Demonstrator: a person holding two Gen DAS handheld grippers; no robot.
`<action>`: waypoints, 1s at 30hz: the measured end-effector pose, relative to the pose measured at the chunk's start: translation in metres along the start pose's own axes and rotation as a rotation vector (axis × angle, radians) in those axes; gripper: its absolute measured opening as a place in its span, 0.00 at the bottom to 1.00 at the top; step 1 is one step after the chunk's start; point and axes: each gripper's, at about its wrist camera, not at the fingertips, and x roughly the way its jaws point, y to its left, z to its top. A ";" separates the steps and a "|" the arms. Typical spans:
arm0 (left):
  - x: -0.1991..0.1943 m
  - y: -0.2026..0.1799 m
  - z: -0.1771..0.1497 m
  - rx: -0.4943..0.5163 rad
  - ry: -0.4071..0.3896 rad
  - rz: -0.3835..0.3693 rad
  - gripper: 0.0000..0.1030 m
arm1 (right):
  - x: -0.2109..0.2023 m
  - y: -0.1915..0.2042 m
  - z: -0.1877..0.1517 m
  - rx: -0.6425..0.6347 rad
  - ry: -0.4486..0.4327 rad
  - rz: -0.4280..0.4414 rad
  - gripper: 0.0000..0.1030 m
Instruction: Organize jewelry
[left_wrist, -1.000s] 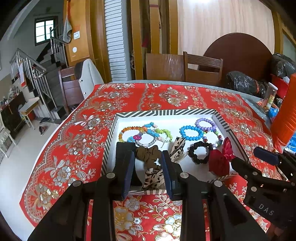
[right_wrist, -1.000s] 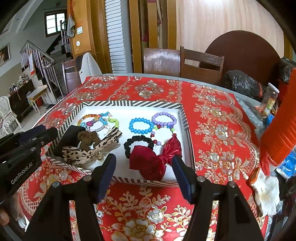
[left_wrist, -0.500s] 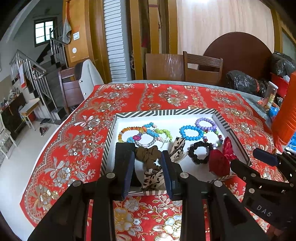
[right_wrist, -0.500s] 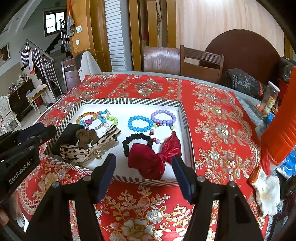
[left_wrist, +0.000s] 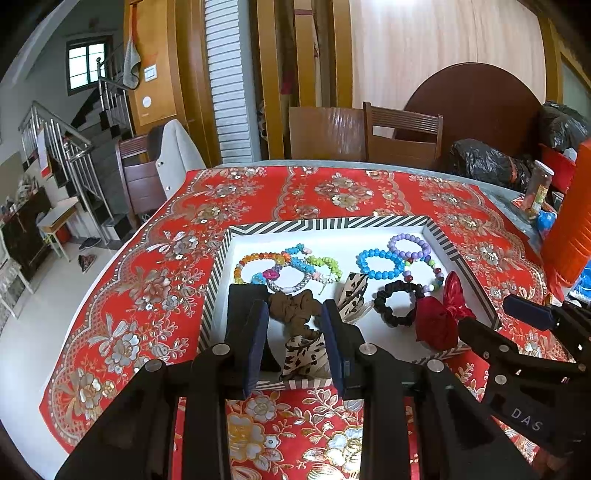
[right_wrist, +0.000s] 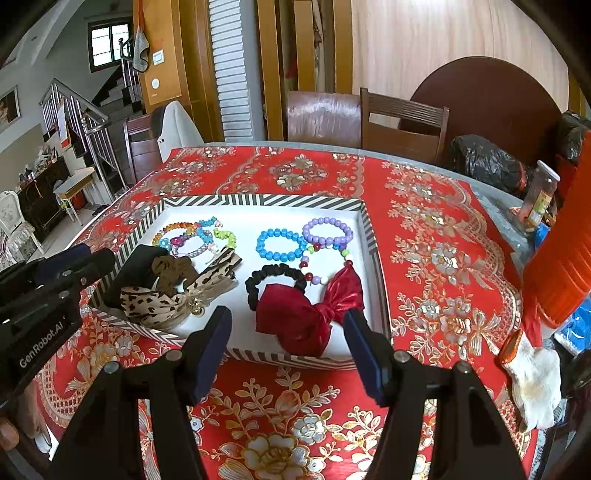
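A shallow white tray with a black-and-white striped rim (right_wrist: 258, 201) sits on the red floral tablecloth (right_wrist: 424, 229), holding beaded bracelets at its far side and fabric hair bows nearer. The left gripper (left_wrist: 293, 343) hovers with jaws narrowly parted and empty above the leopard-print fabric bow (left_wrist: 303, 354) at the tray's near left. The right gripper (right_wrist: 288, 343) hovers with wide, empty jaws over the shiny red fabric bow (right_wrist: 310, 314) at the near right.

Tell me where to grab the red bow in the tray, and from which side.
Grip the red bow at its pinched centre knot, coming from above and the tray's near edge with the right gripper, whose open jaws already frame it. The knot is the narrowest, firmest part; the wings are floppy, and the far wing lies against the black scrunchie.
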 end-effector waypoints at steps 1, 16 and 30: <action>0.000 0.000 0.000 0.000 0.000 0.001 0.30 | 0.000 0.000 -0.001 0.001 0.001 0.001 0.64; 0.002 -0.004 -0.001 0.007 0.006 -0.009 0.30 | 0.001 0.000 -0.001 0.004 0.002 0.002 0.64; 0.005 -0.002 -0.003 -0.005 0.001 -0.059 0.30 | 0.003 -0.002 -0.003 0.013 0.006 0.005 0.64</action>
